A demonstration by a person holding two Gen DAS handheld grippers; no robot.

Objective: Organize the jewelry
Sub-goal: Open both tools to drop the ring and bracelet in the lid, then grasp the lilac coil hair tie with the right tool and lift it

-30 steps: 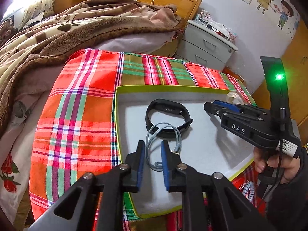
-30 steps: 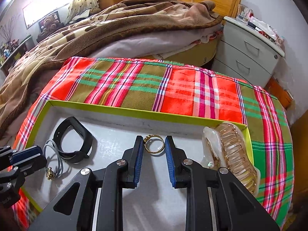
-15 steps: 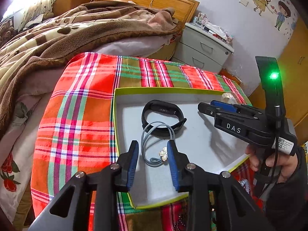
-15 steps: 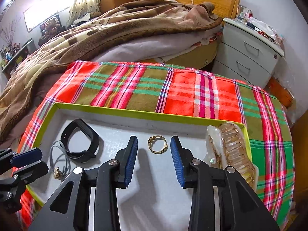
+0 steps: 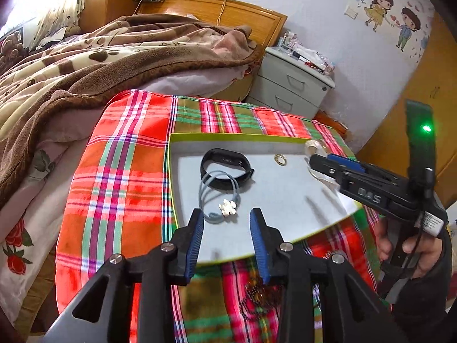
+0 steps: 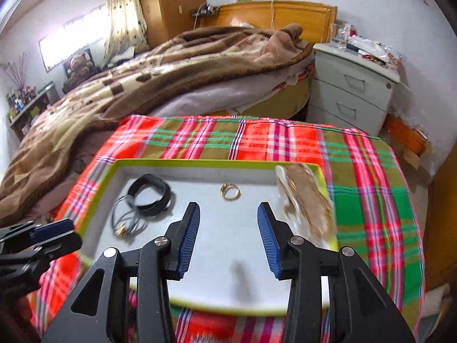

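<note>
A shallow tray with a green rim (image 5: 228, 136) (image 6: 200, 162) lies on a plaid cloth. In it lie a black wristband (image 5: 225, 165) (image 6: 150, 193), a grey cord necklace with a pale flower pendant (image 5: 228, 207) (image 6: 125, 223), a gold ring (image 5: 280, 159) (image 6: 230, 192) and a clear amber hair claw (image 6: 307, 200). My left gripper (image 5: 227, 238) is open and empty, above the tray's near edge, just short of the pendant. My right gripper (image 6: 228, 237) is open and empty, short of the ring; it also shows in the left wrist view (image 5: 337, 165).
The plaid cloth (image 5: 122, 171) (image 6: 371, 177) covers a small table. A bed with a brown blanket (image 5: 85, 65) stands behind on the left. A grey nightstand (image 6: 351, 88) stands at the back right. A beaded item (image 5: 257, 294) lies on the cloth near the tray's front edge.
Both grippers have opened wide and drawn back and up from the tray. The left one has let go of the necklace, the right one of the ring; both pieces lie in the tray.
</note>
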